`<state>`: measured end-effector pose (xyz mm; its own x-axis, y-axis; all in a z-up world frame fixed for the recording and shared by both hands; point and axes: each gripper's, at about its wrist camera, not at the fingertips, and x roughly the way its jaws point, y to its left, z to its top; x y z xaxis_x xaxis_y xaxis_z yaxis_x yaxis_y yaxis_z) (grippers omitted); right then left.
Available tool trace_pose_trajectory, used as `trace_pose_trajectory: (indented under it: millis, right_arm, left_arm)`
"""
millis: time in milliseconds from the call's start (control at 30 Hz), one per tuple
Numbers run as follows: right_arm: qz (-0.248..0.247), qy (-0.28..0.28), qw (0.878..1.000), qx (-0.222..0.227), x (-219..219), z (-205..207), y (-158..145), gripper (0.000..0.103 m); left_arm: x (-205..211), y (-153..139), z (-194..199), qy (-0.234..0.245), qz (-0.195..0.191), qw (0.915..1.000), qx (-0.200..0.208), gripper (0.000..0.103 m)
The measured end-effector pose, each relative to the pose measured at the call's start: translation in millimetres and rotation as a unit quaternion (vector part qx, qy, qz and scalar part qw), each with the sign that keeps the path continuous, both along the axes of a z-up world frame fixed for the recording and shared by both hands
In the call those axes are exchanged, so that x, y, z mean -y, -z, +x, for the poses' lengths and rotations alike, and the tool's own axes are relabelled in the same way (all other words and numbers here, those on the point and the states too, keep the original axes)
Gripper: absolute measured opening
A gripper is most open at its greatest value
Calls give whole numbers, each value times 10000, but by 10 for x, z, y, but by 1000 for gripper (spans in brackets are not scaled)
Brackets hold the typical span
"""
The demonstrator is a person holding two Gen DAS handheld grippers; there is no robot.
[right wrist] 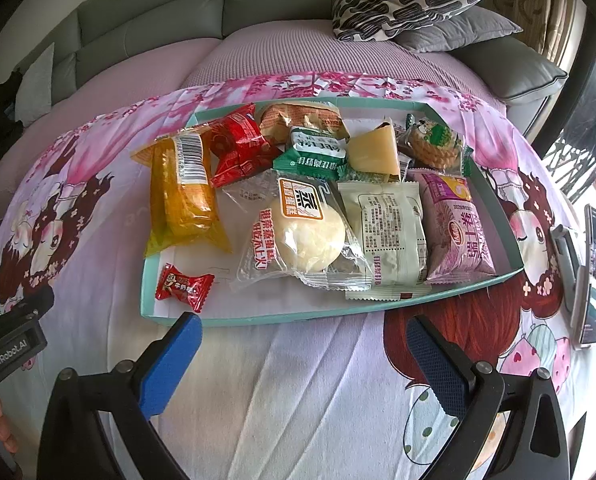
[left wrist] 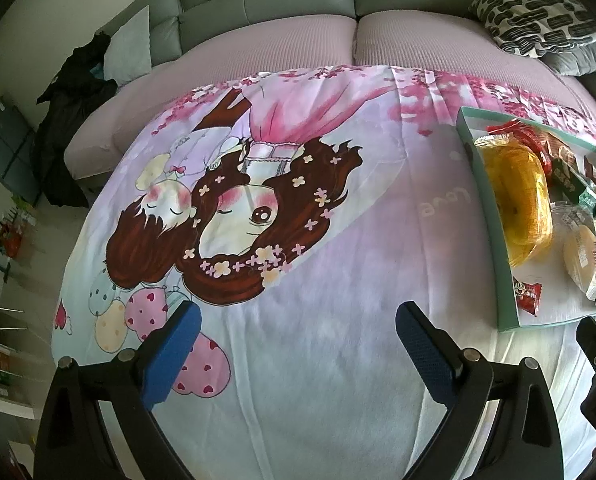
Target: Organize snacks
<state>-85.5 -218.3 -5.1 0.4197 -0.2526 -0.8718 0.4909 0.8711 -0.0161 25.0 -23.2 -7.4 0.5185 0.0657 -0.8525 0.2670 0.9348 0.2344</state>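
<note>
Inside the teal tray [right wrist: 510, 236] every snack [right wrist: 310, 232] lies; both grippers [left wrist: 298, 344] [right wrist: 302, 356] hang wide, empty; sorted or unsorted, unclear.

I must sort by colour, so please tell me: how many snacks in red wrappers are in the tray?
2. A small red candy lies alone near the turquoise tray's front left corner. A larger red packet lies at the back left, beside the yellow cake. Others may hide under the pile.

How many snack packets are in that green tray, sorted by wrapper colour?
Red wrappers: 2
Yellow or orange: 3
Green: 1
Clear or cream: 3
Purple: 1
Total: 10
</note>
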Motion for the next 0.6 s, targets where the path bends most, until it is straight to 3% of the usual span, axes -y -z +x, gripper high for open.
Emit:
trace_pose_trajectory:
  millis: [600]
  right_arm:
    - [4,-12,10000,-25,-9,-21,35,103]
  left_arm:
    - [-9,4,-5,18,-1,10000,-1,98]
